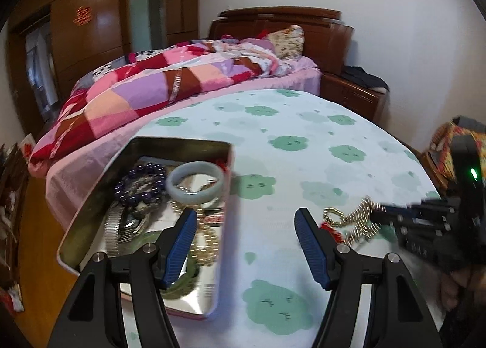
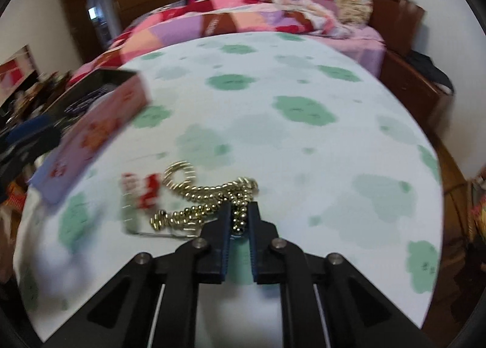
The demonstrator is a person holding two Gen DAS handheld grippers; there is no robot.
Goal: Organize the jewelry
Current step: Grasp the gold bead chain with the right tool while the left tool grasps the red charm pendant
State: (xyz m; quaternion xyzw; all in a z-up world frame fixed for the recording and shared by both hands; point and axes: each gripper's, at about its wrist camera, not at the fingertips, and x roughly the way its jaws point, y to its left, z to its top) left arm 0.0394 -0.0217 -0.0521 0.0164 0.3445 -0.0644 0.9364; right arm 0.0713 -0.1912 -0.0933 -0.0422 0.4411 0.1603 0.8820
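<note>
The right claw (image 2: 240, 217) is nearly closed, its blue pads pinching one end of the gold chain (image 2: 209, 199), which lies on the table (image 2: 303, 150) with the rest of its beads trailing away from the claw toward the tin. Touching the chain on the tin side is a small red-and-white tag (image 2: 145, 190). The tin (image 1: 91, 220) sits open at the table's edge, well apart from the chain. Inside the tin lie a pale bangle (image 1: 196, 182), a dark bead bracelet (image 1: 142, 184), a metal watch band (image 1: 114, 229) and more gold beads. The left claw (image 1: 243, 226) is spread wide and holds nothing; one pad is over the tin, the other over the table beside it.
</note>
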